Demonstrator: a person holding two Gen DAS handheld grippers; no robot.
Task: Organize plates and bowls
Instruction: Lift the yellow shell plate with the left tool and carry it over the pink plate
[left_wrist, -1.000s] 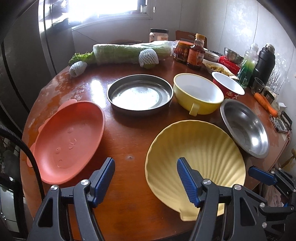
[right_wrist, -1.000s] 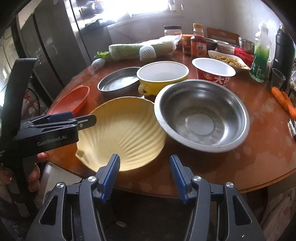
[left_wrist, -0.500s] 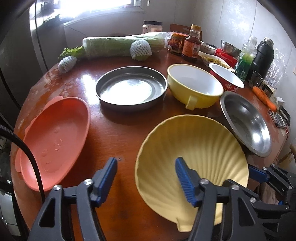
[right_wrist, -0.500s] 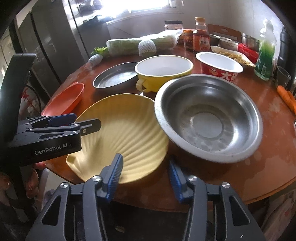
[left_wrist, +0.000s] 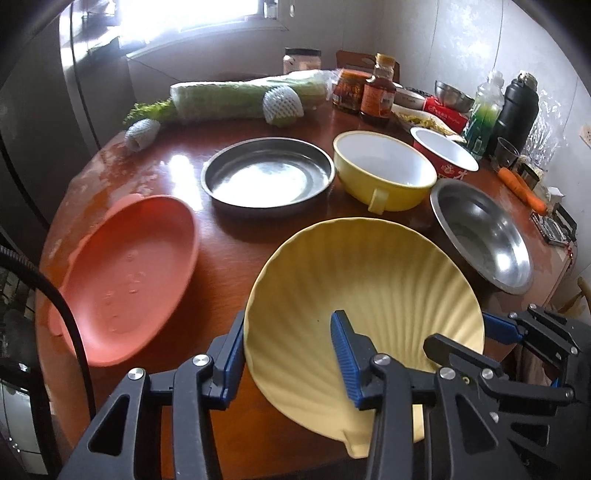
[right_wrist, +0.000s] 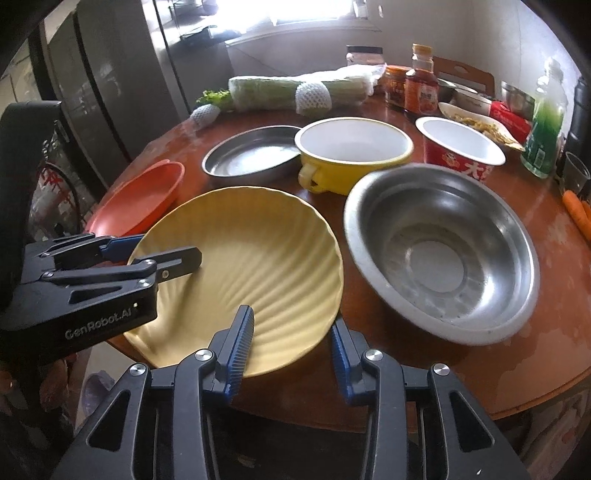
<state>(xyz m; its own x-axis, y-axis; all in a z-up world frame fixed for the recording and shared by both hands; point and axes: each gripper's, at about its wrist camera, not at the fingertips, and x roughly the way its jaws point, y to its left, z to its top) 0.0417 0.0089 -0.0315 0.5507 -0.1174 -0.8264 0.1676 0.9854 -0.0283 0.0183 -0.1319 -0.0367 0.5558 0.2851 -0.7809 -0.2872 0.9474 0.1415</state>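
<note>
Both tongs have closed in on the shell plate (left_wrist: 364, 291): its rim now sits between the spread, unclenched left gripper (left_wrist: 288, 354) and right gripper (right_wrist: 291, 350). Neither grasps yet; a lift looks next.

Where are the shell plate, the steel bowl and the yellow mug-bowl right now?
shell plate (left_wrist: 369, 295): left wrist view, ribbed inner face.
steel bowl (right_wrist: 439, 258): right wrist view, flat bottom inside.
yellow mug-bowl (right_wrist: 354, 142): right wrist view, white inside.

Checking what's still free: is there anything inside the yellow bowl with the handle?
No, the yellow bowl shows only its bare white inside.
</note>
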